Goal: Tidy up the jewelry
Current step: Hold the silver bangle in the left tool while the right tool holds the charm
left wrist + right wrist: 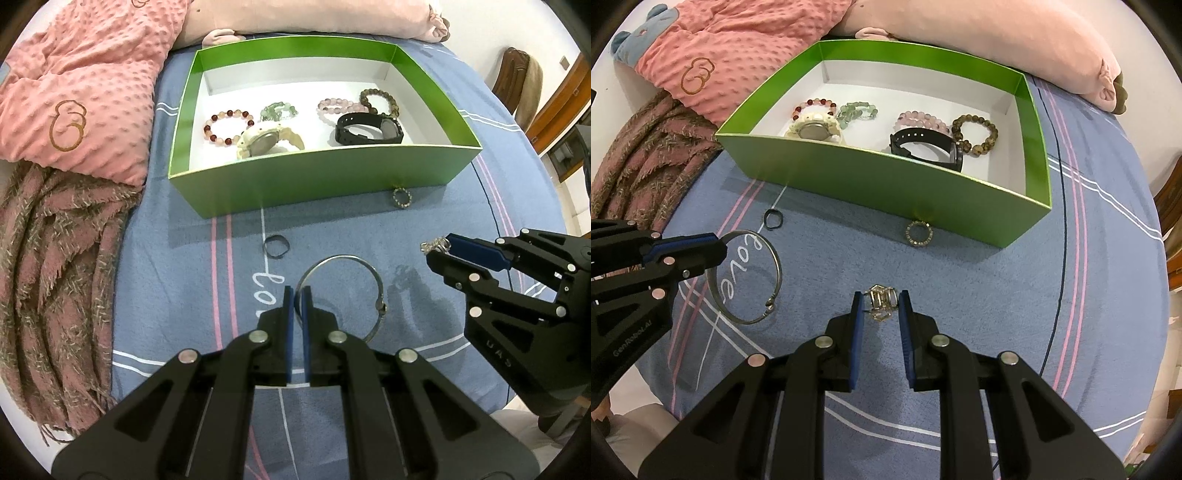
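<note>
A green box (295,192) (886,184) on the blue bedspread holds several bead bracelets, a cream watch (266,142) and a black watch (369,129). My left gripper (298,295) (718,245) is shut on the rim of a silver bangle (373,273) (775,273), which lies in front of the box. My right gripper (881,301) (437,247) is shut on a gold openwork ring (881,302) (434,245), held just above the bedspread. A small black ring (275,246) (773,219) and a beaded gold ring (402,196) (918,233) lie near the box's front wall.
A pink dotted blanket (85,92) and a fringed pink scarf (48,277) lie left of the box. A pink pillow (979,37) lies behind it. A wooden chair (517,81) stands at the far right.
</note>
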